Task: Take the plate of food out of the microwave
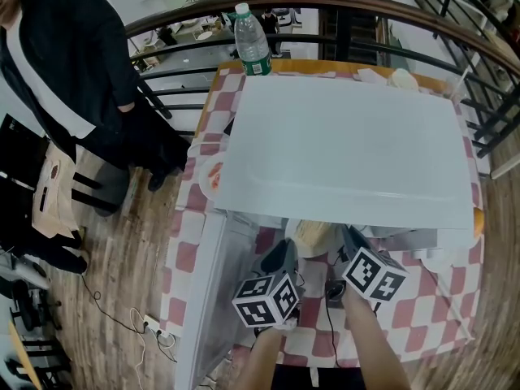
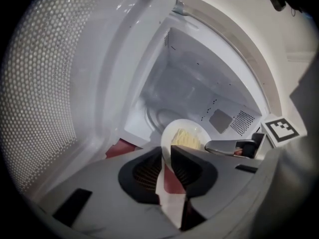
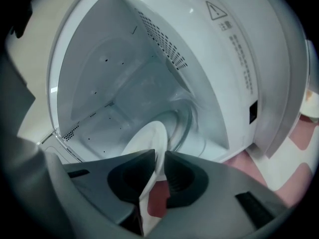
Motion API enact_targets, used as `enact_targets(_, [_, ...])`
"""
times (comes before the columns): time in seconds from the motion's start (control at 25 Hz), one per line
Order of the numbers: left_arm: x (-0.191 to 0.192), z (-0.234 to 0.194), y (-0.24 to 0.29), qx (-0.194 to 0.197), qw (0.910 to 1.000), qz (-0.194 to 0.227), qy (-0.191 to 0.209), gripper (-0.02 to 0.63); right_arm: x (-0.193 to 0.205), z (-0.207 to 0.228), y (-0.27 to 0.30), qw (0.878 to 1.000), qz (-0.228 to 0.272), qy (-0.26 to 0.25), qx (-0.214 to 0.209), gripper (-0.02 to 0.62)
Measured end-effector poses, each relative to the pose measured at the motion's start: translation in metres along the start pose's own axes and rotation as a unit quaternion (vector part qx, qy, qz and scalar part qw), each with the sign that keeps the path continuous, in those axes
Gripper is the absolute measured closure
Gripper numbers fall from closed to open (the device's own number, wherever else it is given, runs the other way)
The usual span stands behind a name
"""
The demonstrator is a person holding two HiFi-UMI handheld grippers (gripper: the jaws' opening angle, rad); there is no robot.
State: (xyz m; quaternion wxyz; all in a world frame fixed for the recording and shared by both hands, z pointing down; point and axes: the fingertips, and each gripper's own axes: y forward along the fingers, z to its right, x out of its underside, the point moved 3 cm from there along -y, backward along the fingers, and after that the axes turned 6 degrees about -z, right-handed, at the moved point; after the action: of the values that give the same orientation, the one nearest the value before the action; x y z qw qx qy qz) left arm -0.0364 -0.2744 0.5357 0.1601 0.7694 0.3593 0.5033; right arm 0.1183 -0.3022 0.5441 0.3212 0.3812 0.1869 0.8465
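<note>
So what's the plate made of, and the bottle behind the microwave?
Plate: probably glazed ceramic, though it could be hard plastic. It is plain white and smooth, with a soft shine along its rim.
Bottle: most likely clear plastic. You can see through its body, and it has a white cap and a green label.

White microwave (image 1: 341, 153) on a red-and-white checked tablecloth (image 1: 443, 299); the white plate (image 2: 197, 127) carries pale yellow food (image 2: 185, 138). Far bottle (image 1: 252, 39) (clear) has a green label; left floor (image 1: 122, 275) is brown wood-grain.
</note>
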Motion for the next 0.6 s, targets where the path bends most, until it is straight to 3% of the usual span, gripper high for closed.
enact_targets(0.2, [0.0036, -0.0026, 0.0023, -0.02, 0.9997, -0.004, -0.015, 0.502, -0.0023, 0.001, 0.0002, 1.0, -0.003, 0.008, 0.006, 0.545])
enact_targets(0.44, [0.0048, -0.0039, 0.0043, -0.013, 0.9994, -0.004, -0.032, 0.501, -0.003, 0.0016, 0.0004, 1.0, 0.001, 0.016, 0.008, 0.545])
enact_targets(0.6, [0.0059, -0.0091, 0.0022, -0.01, 0.9985, 0.0, -0.053, 0.436, -0.0042, 0.0033, 0.0003, 1.0, 0.003, 0.021, 0.011, 0.546])
